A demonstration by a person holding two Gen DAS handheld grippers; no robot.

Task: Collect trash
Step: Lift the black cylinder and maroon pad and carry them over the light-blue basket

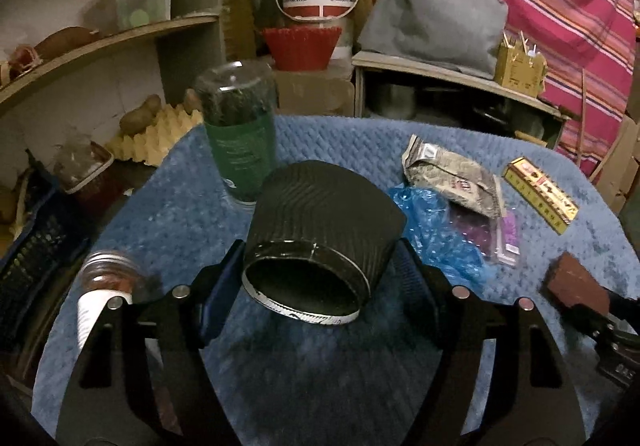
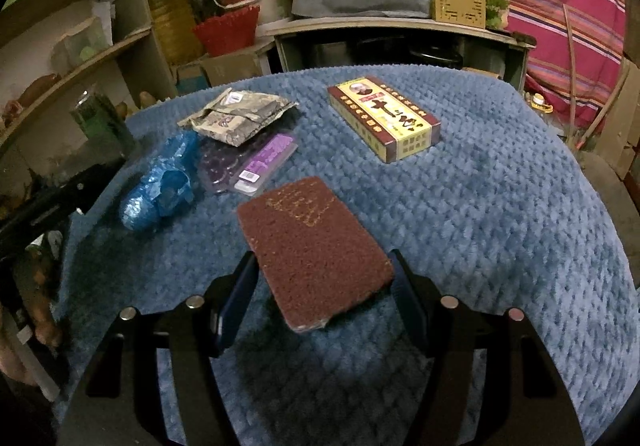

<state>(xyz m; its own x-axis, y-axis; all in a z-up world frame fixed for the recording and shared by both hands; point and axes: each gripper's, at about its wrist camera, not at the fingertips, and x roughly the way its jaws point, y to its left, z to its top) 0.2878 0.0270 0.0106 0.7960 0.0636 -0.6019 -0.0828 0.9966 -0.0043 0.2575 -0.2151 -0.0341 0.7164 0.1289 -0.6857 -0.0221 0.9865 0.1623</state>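
Slippage threatens: left gripper (image 1: pixel 318 282) fingers clamp a tilted black bin (image 1: pixel 320 230); right gripper (image 2: pixel 324 286) fingers pinch a brown pad (image 2: pixel 312 250) edgewise.

Tilted black cup (image 1: pixel 320 230), brown pad (image 2: pixel 316 262)
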